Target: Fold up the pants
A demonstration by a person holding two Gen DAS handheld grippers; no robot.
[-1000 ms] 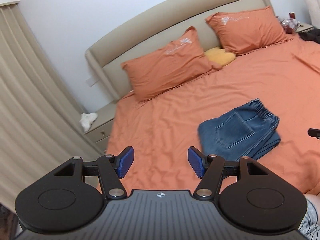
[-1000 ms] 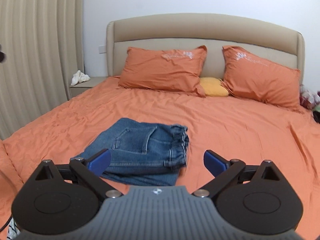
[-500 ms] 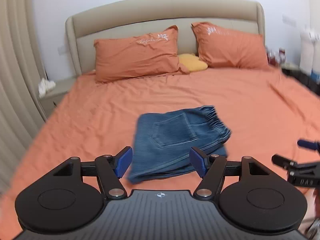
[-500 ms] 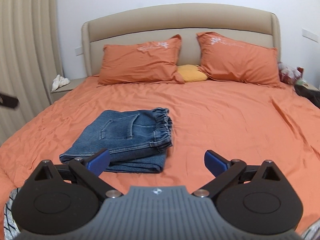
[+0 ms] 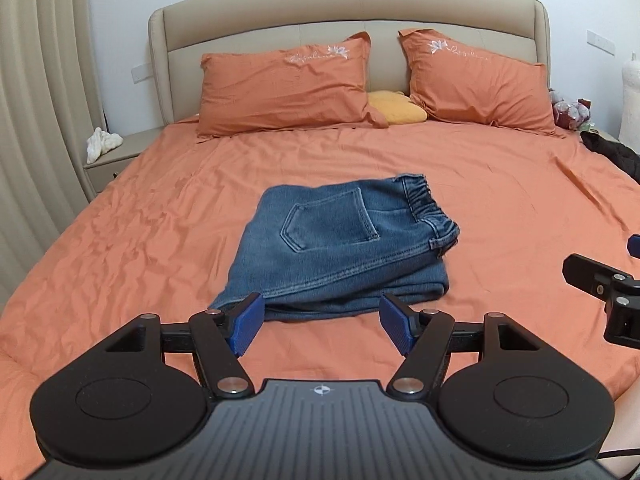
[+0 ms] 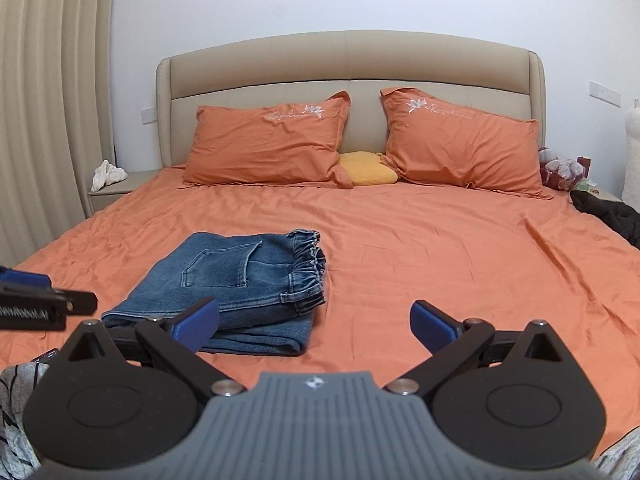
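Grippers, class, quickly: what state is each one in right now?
Left gripper: jaws open, holding nothing; folded jeans lie beyond them.
Right gripper: jaws open, holding nothing.

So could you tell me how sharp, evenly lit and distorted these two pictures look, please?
Left wrist view: sharp, soft even light, no glare; the headboard bows and corners go dark. Right wrist view: equally sharp, jeans crisp, curtain curves at the edge.

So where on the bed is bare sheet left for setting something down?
Bare orange sheet lies right of the folded blue denim pants, up to the black garment; also between pants and orange pillows. Crowded along the headboard.
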